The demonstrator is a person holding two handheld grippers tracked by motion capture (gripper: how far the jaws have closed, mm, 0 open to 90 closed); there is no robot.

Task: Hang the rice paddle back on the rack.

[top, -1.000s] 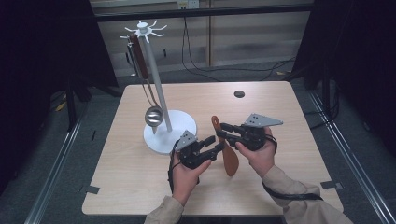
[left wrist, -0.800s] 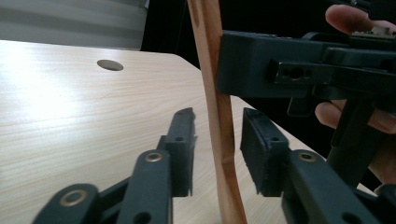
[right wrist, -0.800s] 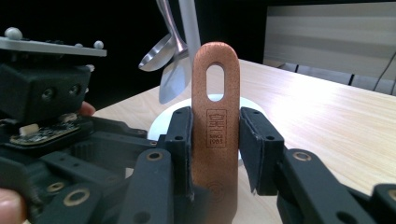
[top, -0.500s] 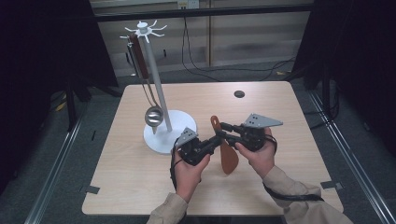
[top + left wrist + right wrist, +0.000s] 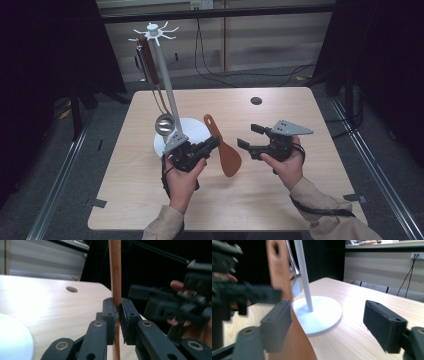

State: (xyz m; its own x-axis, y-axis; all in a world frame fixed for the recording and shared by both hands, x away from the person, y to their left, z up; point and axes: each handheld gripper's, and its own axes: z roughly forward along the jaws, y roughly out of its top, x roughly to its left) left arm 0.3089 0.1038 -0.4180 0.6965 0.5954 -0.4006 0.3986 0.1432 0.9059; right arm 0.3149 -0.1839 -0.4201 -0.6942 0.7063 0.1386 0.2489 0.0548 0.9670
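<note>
Lifted flat wooden spatula (image 5: 224,147)

Ladle (image 5: 164,124) on white stand (image 5: 165,80)

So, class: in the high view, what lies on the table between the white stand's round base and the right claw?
The wooden spatula, held off the table by the left claw, crosses that stretch of table; the high view shows it.

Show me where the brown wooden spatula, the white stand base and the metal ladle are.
brown wooden spatula (image 5: 230,156), high view, on its blade.
white stand base (image 5: 322,311), right gripper view, on its disc.
metal ladle (image 5: 164,124), high view, on its bowl.
</note>
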